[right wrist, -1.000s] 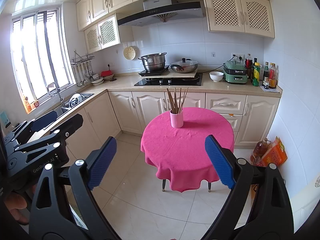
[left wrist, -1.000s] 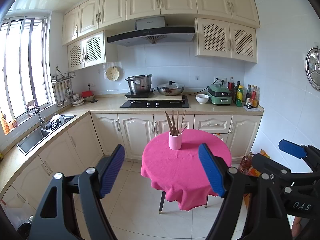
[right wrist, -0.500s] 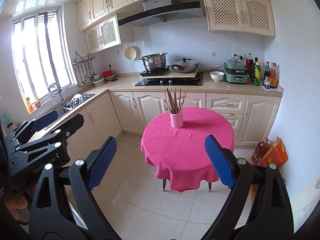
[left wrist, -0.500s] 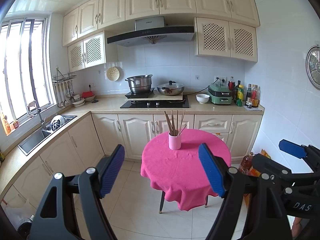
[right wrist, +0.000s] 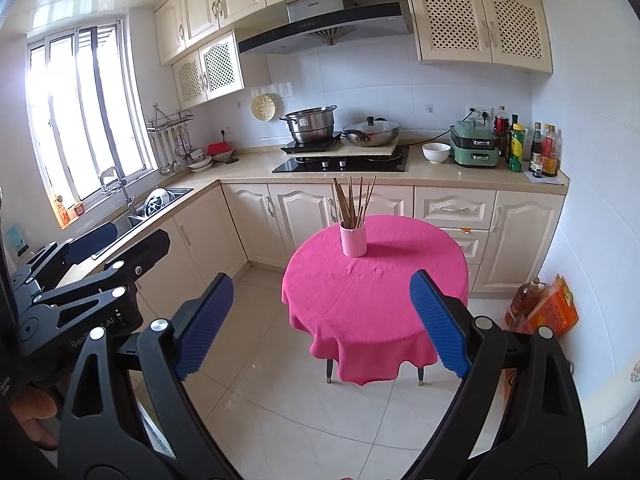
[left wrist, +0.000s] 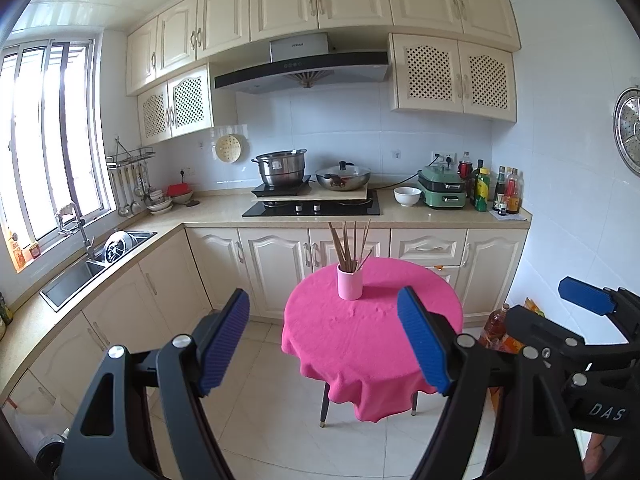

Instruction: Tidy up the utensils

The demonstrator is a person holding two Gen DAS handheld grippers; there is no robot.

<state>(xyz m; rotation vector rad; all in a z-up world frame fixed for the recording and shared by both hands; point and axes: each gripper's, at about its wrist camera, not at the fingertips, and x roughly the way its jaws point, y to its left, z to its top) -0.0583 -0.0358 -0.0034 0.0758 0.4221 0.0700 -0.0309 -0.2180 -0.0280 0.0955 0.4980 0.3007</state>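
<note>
A pink cup (left wrist: 349, 282) (right wrist: 353, 239) holding several brown chopsticks (left wrist: 349, 244) (right wrist: 352, 203) stands upright near the far edge of a round table with a pink cloth (left wrist: 372, 332) (right wrist: 372, 292). My left gripper (left wrist: 326, 338) is open and empty, well short of the table. My right gripper (right wrist: 320, 322) is also open and empty, at a similar distance. In the left wrist view the right gripper (left wrist: 580, 336) shows at the right edge. In the right wrist view the left gripper (right wrist: 80, 288) shows at the left edge.
An L-shaped counter runs behind the table with a sink (left wrist: 86, 270), a hob with a steel pot (left wrist: 280, 168) and a wok (left wrist: 343, 176), a white bowl (left wrist: 407, 195) and bottles (left wrist: 492, 192). An oil bottle (right wrist: 526, 300) and orange package (right wrist: 556, 308) sit on the tiled floor at right.
Both views have shifted very slightly; the table and cup look a touch closer. Both grippers stay open.
</note>
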